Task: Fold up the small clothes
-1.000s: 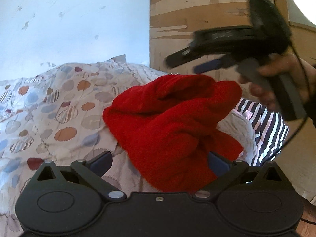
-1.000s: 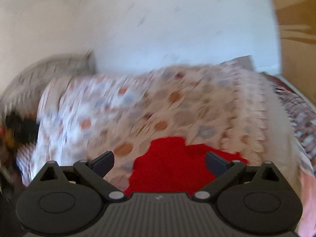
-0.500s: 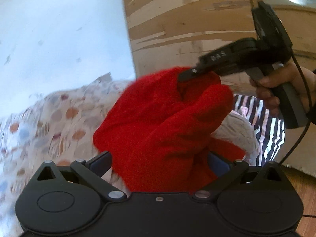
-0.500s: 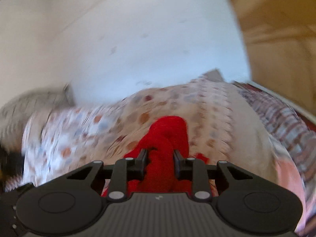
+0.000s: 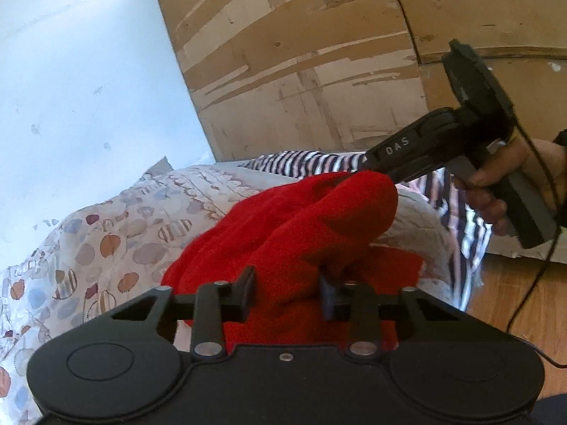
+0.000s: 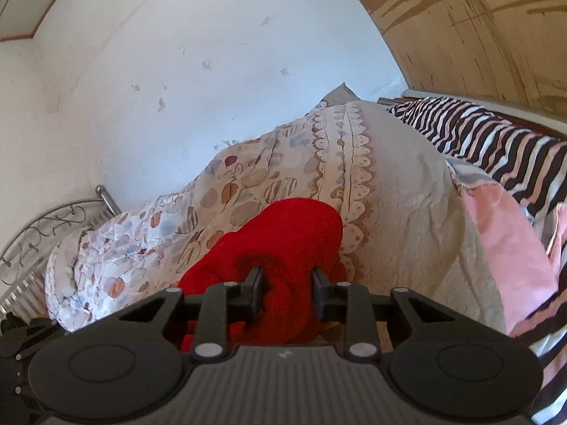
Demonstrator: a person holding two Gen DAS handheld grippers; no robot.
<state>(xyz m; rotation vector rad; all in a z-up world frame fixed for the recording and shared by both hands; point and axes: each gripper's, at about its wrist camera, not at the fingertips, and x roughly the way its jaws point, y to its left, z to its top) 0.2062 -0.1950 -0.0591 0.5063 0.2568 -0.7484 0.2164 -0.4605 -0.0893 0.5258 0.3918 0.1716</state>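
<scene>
Red garment [image 5: 301, 233] between both grippers' jaws.

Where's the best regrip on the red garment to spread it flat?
The red garment is bunched between the left tool and right tool, both clamping thick wads. Probably regrip one thin outer edge per tool, coming from opposite sides; the hems aren't clearly visible.

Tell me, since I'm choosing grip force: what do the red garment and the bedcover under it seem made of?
The red garment looks like soft fleece or knit: matte, fuzzy nap, thick rounded folds, bunching between the claw fingers. The bedcover looks like thin printed cotton, possibly quilted: smooth, matte, finely crinkled. Neither fibre is certain.
</scene>
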